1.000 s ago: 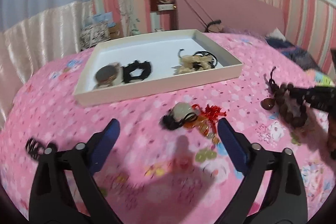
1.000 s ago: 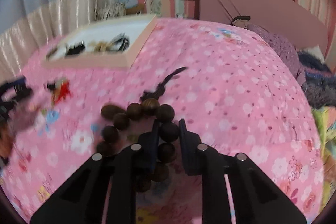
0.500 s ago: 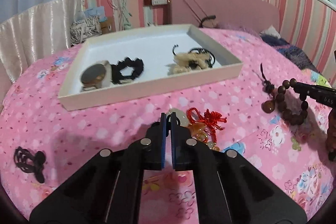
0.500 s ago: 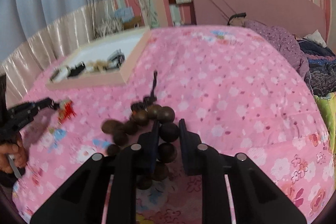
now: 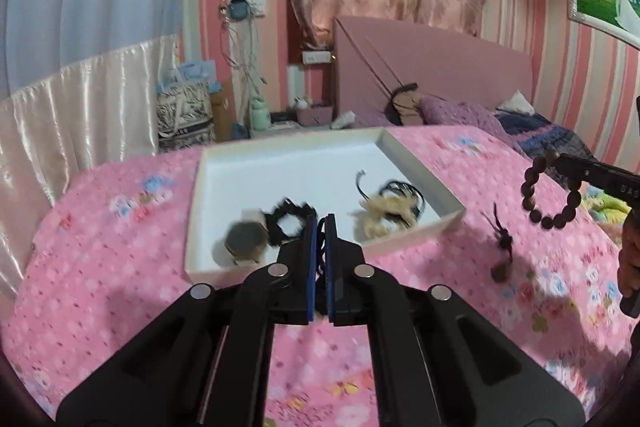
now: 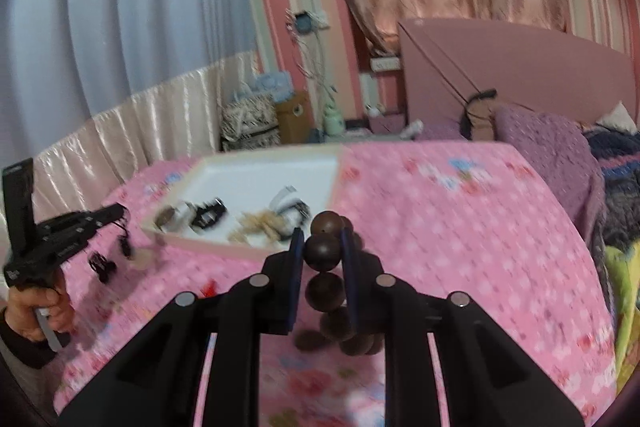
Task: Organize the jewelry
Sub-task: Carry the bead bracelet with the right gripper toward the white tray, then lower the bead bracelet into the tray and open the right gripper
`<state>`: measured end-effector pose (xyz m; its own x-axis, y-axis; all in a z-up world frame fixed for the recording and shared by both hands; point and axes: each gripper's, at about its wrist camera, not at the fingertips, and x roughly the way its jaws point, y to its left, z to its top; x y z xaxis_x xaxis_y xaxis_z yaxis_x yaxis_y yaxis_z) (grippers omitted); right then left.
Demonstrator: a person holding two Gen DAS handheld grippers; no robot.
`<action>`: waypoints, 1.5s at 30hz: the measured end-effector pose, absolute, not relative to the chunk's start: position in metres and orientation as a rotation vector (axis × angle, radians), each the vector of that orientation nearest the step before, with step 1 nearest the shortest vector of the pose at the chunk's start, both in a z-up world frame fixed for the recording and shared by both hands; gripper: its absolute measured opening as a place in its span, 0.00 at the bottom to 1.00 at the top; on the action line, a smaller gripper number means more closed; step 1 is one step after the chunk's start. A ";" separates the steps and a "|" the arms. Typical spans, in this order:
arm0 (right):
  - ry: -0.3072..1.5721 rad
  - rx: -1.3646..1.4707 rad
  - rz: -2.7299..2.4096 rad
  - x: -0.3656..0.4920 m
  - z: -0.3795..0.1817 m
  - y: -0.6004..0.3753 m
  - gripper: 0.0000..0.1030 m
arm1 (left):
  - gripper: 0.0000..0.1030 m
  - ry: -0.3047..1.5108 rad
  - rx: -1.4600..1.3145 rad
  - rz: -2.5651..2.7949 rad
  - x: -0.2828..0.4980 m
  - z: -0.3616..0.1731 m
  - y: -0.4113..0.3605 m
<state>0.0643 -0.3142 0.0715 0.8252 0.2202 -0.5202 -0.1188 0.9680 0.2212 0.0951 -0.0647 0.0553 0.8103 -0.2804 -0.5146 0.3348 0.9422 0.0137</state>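
Note:
A shallow white tray (image 5: 416, 235) lies on the pink flowered bedspread, also in the right wrist view (image 6: 256, 247). It holds a round watch (image 5: 245, 241), a black scrunchie (image 5: 290, 221) and a beige hair piece with black ties (image 5: 386, 213). My left gripper (image 5: 319, 227) is shut on a black cord, lifted in front of the tray's near edge; in the right wrist view the cord with its pendant (image 6: 138, 255) hangs below it. My right gripper (image 6: 322, 247) is shut on a brown wooden bead bracelet (image 6: 324, 253), held in the air; the bracelet (image 5: 554, 197) hangs right of the tray.
The bedspread (image 5: 100, 267) surrounds the tray. A small black hair tie (image 6: 102, 265) shows near the left gripper and something red (image 6: 208, 287) lies on the bed. A pink headboard (image 5: 432, 71) and dark bedding (image 6: 616, 163) are at the back right; curtains and bags are behind.
Both grippers have risen off the bed with their loads. The left one lifted the corded pendant and moved toward the tray. The bracelet now hangs free in the air.

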 end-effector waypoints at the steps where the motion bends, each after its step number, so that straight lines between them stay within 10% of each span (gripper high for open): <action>1: 0.561 0.175 0.187 0.069 0.077 -0.306 0.17 | 0.01 0.525 0.112 -0.319 0.096 0.058 -0.062; 45: 0.541 -0.003 0.018 0.188 0.000 -0.214 0.18 | 0.01 0.439 0.079 -0.142 0.203 0.000 -0.064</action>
<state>0.1883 -0.2135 0.0005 0.8569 0.0167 -0.5153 -0.0183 0.9998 0.0019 0.2028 -0.0641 -0.0001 0.8953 -0.1197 -0.4290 0.1539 0.9870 0.0456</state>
